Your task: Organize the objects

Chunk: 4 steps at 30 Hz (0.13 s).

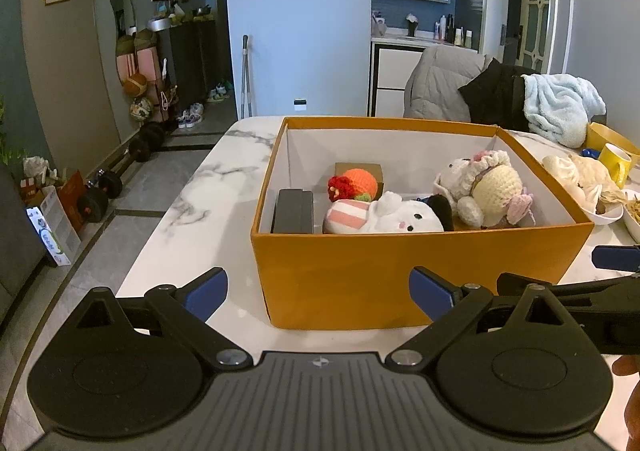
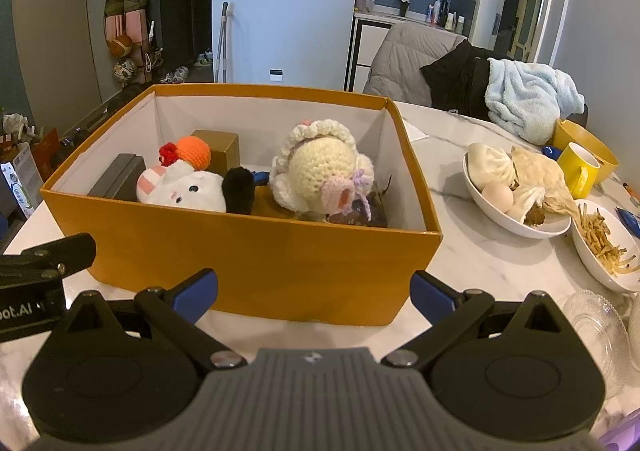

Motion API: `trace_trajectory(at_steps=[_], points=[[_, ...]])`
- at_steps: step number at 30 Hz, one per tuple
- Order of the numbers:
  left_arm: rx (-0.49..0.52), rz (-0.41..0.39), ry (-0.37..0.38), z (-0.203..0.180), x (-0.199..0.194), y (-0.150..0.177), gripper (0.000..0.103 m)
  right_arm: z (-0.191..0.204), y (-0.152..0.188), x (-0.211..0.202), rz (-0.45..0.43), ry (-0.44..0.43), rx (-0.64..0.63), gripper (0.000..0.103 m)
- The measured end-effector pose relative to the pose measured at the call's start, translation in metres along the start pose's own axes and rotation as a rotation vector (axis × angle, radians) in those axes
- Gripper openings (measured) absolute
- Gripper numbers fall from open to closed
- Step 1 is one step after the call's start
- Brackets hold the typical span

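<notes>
marble table takes up most of both views, white with grey veins, and sitting on it is a big orange cardboard box with a white inside and no lid on. both grippers hang just in front of the box's near wall, side by side, nothing in either one: the left gripper has its blue-tipped fingers spread wide and so does the right gripper. inside the box, going big to small: a cream crochet doll with a frilly white bonnet at the right side, a white plush bunny with a pink striped bit lying against the near wall, a black fuzzy thing squeezed between those two, a dark grey flat box on edge at the left wall, a small brown box toward the back, and an orange crochet ball with a red tuft resting against that brown box. off to the right of the orange box, well apart from it, there's a white bowl of buns and an egg, another white bowl of fried strips, and a yellow mug.
</notes>
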<state>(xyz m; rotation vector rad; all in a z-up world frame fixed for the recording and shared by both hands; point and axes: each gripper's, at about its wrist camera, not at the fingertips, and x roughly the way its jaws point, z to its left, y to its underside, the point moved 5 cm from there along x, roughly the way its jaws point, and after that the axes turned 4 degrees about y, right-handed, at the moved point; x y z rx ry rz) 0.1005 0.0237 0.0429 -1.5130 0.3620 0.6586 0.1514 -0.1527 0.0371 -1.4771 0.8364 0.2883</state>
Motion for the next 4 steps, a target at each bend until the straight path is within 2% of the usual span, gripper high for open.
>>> trace_trajectory(at_steps=[4], points=[[-0.001,0.0,-0.001,-0.0003,-0.0003,0.0004,0.103,0.0008,0.0008,0.0008,0.002,0.0,-0.001,0.102]])
